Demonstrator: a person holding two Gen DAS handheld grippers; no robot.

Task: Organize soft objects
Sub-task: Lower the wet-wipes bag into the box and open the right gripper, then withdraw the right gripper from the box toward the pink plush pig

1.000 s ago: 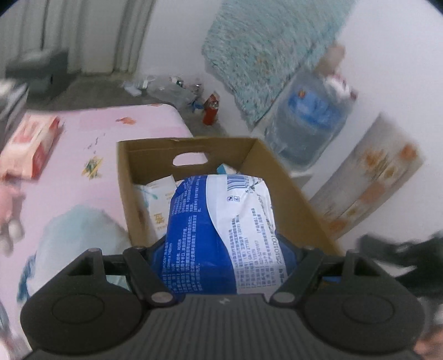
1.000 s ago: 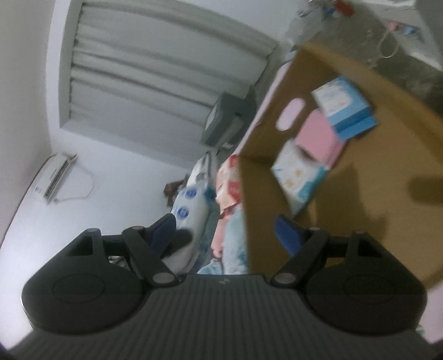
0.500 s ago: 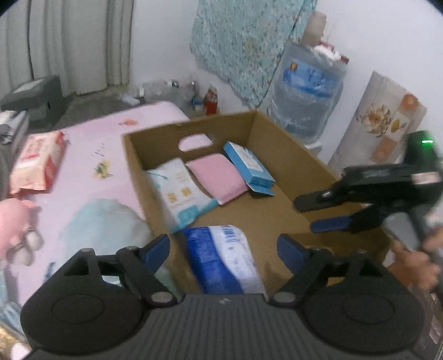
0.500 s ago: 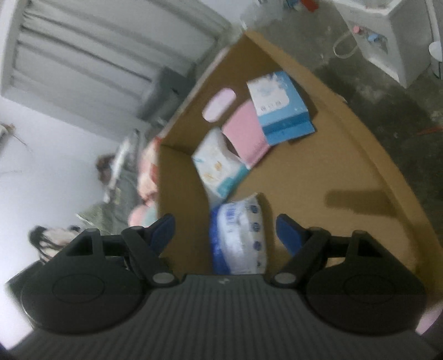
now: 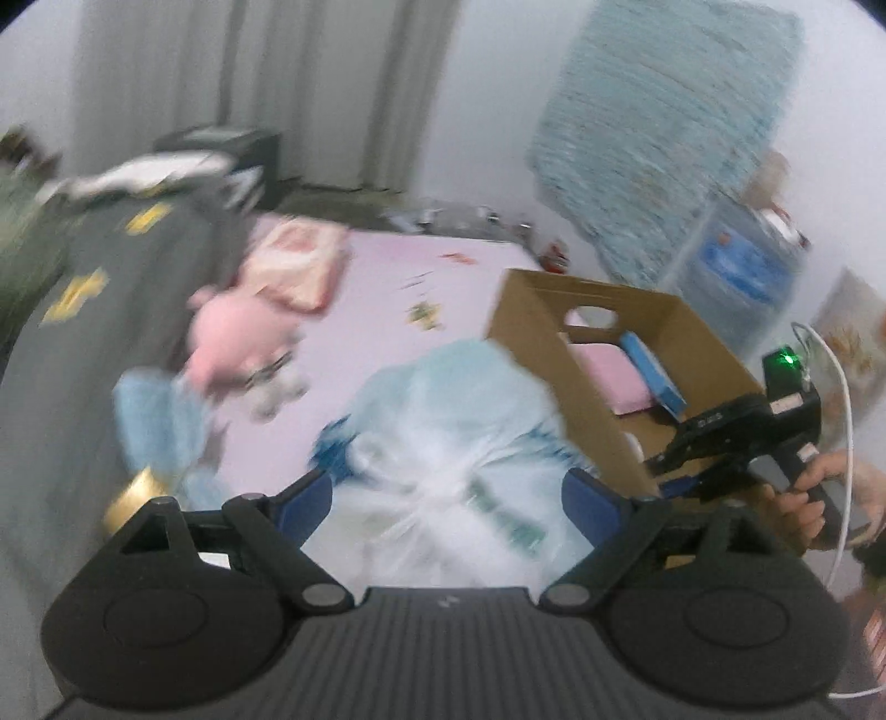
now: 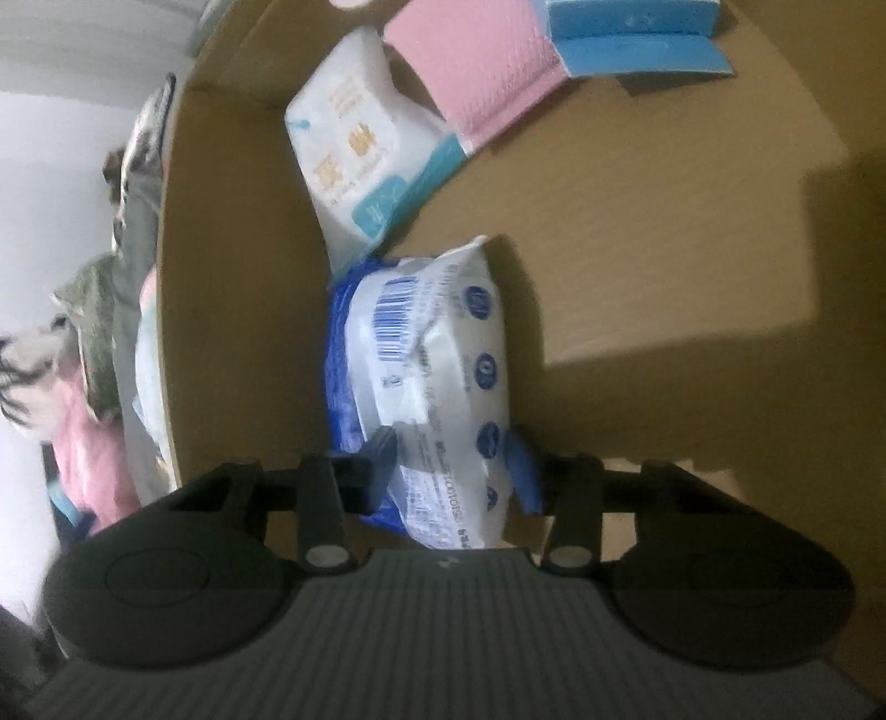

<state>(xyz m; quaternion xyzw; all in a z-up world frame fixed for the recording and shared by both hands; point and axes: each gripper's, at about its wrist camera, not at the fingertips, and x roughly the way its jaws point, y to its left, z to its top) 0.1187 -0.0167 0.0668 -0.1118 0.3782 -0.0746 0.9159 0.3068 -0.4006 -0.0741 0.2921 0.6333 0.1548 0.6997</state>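
In the right wrist view, a blue and white pack (image 6: 426,343) lies on the floor of the cardboard box (image 6: 664,221), against its left wall. My right gripper (image 6: 451,465) is closing on the pack's near end, with both pads pressing its sides. My left gripper (image 5: 447,498) hangs over the pink bed. Its jaws are opening, and nothing is gripped. A pale blue plastic bag (image 5: 443,410) lies just beyond and between its fingertips, blurred by motion. The box (image 5: 554,354) stands to that gripper's right.
The box also holds a white tissue pack (image 6: 360,149), a pink pad (image 6: 470,72) and a blue carton (image 6: 637,33). On the bed lie a pink plush (image 5: 238,338), a red-and-white pack (image 5: 293,266) and a grey-green blanket (image 5: 83,277). A water jug (image 5: 742,266) stands behind the box.
My left gripper let the blue and white pack go into the box and swung left over the bed. My right gripper dropped into the box and closed on that pack.
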